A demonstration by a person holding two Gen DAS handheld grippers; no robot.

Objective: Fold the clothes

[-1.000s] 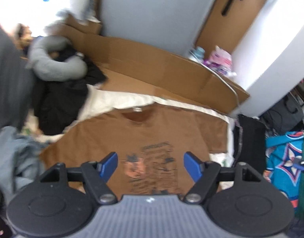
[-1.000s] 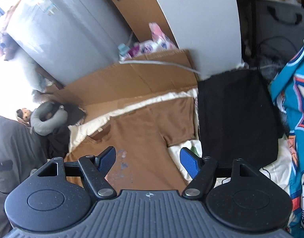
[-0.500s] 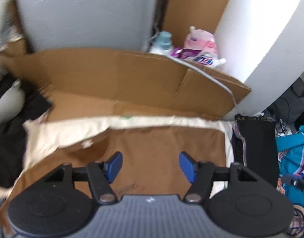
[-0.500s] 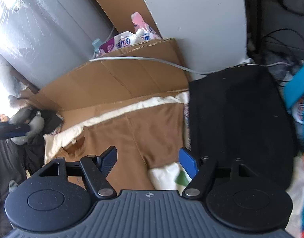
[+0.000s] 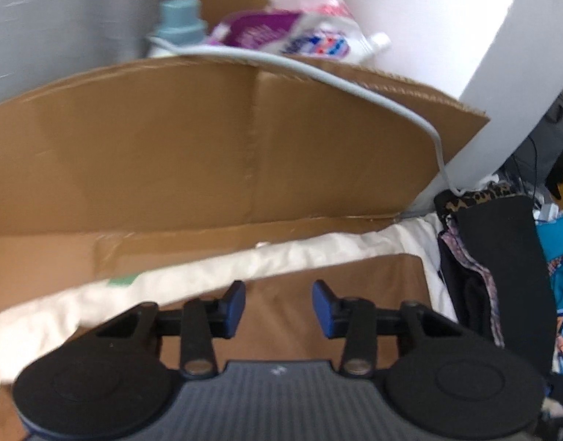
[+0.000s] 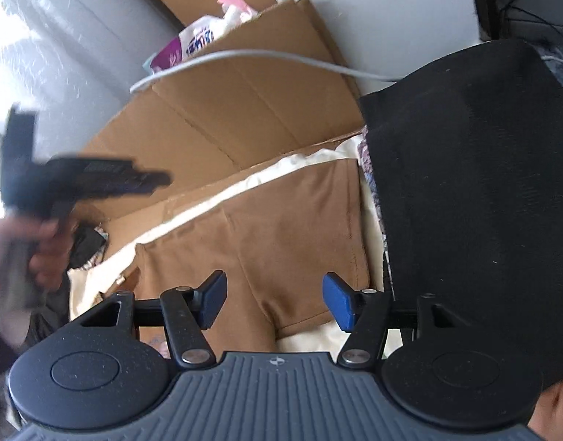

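A brown T-shirt [image 6: 281, 228] lies flat on a cream sheet [image 5: 318, 250], its sleeve reaching toward a black folded garment [image 6: 465, 183] that borders it on the right. The left gripper [image 5: 278, 303] hangs over the shirt's far edge, its blue jaws apart with only cloth below them; they have just been closing and grip nothing. The right gripper [image 6: 274, 299] hovers above the sleeve's underarm seam, jaws set wider, also just narrowing, nothing pinched between them. Beyond the sheet's far edge a cardboard panel [image 5: 208, 147] stands like a low wall, a grey cable [image 5: 354, 88] draped over its top, leaving a narrow strip of bare cardboard floor. In the right wrist view a blurred hand [image 6: 28, 242] carries the left tool on the left.
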